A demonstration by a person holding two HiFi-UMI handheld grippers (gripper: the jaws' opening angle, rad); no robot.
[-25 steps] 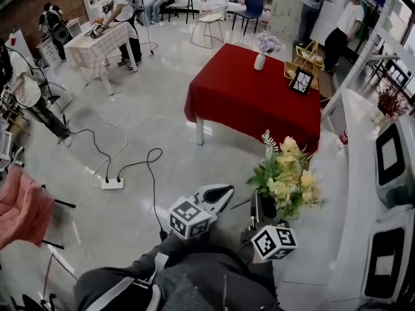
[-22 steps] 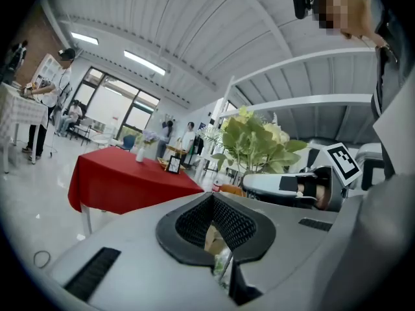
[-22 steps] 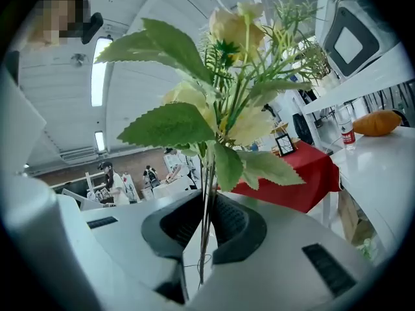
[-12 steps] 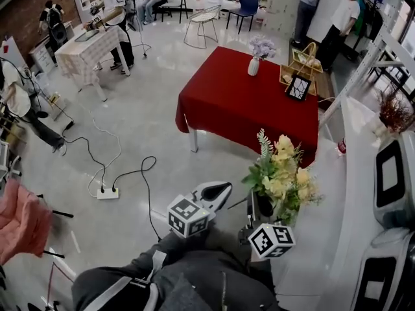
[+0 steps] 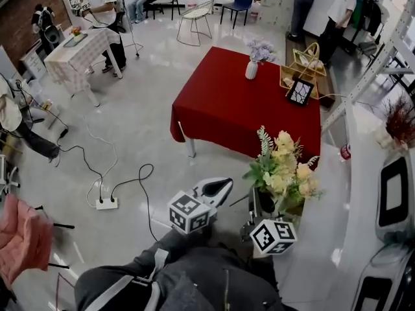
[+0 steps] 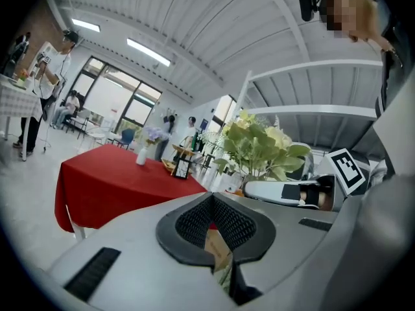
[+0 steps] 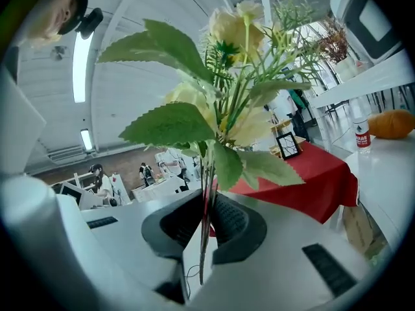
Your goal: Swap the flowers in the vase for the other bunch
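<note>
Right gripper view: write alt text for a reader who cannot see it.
The right tool is shut on the thin stems of a bunch of pale yellow flowers with green leaves, filling the middle of the frame. Behind are a red-clothed table and, at right, a white counter with a bottle.

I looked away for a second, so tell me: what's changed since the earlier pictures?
The person has walked closer to the red table. Nothing was grabbed or released. Unchanged: right claw shut on the yellow bunch, left claw shut and empty, purple flowers in the vase.
</note>
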